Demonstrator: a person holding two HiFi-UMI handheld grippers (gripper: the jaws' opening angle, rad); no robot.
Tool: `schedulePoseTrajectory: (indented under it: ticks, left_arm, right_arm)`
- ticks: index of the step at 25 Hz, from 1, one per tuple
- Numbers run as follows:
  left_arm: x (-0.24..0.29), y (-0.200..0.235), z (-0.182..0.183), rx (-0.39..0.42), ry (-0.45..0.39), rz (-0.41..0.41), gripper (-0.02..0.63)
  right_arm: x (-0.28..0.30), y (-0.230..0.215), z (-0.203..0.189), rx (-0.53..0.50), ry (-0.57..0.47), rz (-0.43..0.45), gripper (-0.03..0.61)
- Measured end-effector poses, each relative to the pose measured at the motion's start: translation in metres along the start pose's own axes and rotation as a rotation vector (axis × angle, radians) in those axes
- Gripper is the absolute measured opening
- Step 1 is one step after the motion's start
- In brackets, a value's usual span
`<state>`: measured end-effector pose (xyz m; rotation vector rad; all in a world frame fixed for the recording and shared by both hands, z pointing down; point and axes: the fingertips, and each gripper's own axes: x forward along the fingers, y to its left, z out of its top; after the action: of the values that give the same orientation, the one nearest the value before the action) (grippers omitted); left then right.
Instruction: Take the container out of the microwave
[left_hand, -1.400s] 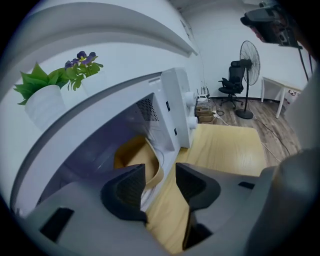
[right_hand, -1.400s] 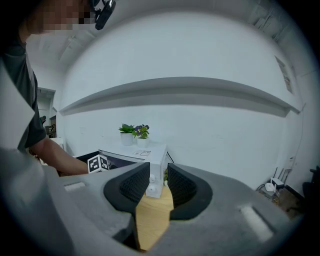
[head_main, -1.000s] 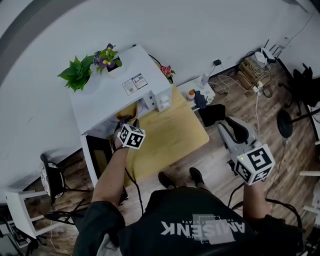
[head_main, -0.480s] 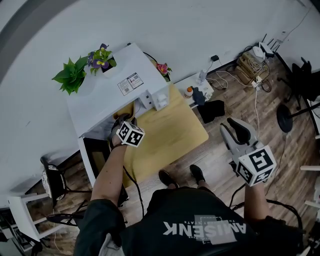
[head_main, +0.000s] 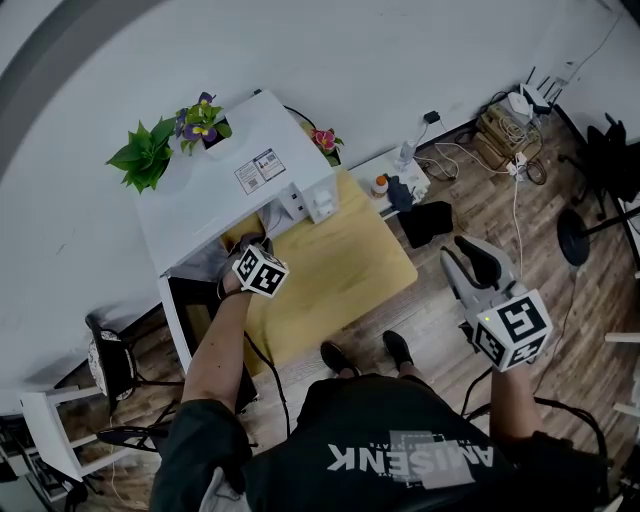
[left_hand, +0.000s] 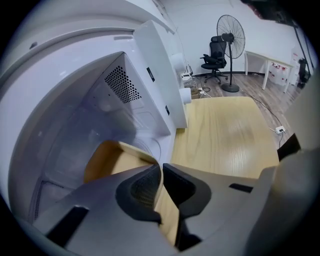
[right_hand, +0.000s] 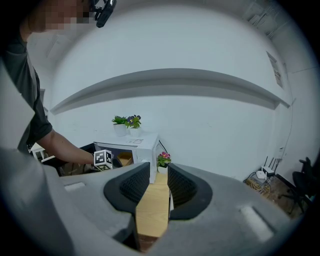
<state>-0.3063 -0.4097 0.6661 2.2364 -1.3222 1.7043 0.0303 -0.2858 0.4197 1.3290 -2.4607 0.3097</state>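
A white microwave (head_main: 230, 190) stands at the far left end of a wooden table (head_main: 340, 270), its door (head_main: 195, 310) swung open. Inside sits a tan open container (left_hand: 107, 157), visible too in the head view (head_main: 262, 220) and far off in the right gripper view (right_hand: 123, 159). My left gripper (left_hand: 161, 175) reaches into the microwave's mouth (head_main: 245, 248); its jaws are closing and pinch the container's near wall between the pads. My right gripper (right_hand: 159, 182) hangs off to the right above the floor (head_main: 465, 258), open, nothing between its fingers.
Two potted plants (head_main: 150, 150) stand on the microwave and a small flower pot (head_main: 328, 140) behind it. A stool (head_main: 105, 360) stands left of the open door. Cables and boxes (head_main: 500, 130) lie on the floor at right. A fan (left_hand: 230, 37) and office chair stand beyond the table.
My left hand has stayed at the microwave's mouth, its wrist rolled a little. The right gripper has not moved.
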Motion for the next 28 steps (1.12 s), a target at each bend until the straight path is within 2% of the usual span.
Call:
schedulePoseTrajectory:
  ticks: [12, 21, 28]
  left_arm:
    - [-0.031, -0.014, -0.002, -0.065, -0.003, -0.038, 0.023]
    - [-0.088, -0.033, 0.003, -0.134, -0.035, -0.028, 0.023]
    - [-0.129, -0.063, 0.007, -0.158, -0.029, -0.039, 0.023]
  right_arm:
    - [0.001, -0.003, 0.009, -0.015, -0.028, 0.074, 0.095]
    - [0.005, 0.000, 0.030, -0.055, -0.085, 0.199, 0.095]
    - [0.005, 0.001, 0.040, -0.094, -0.122, 0.299, 0.095]
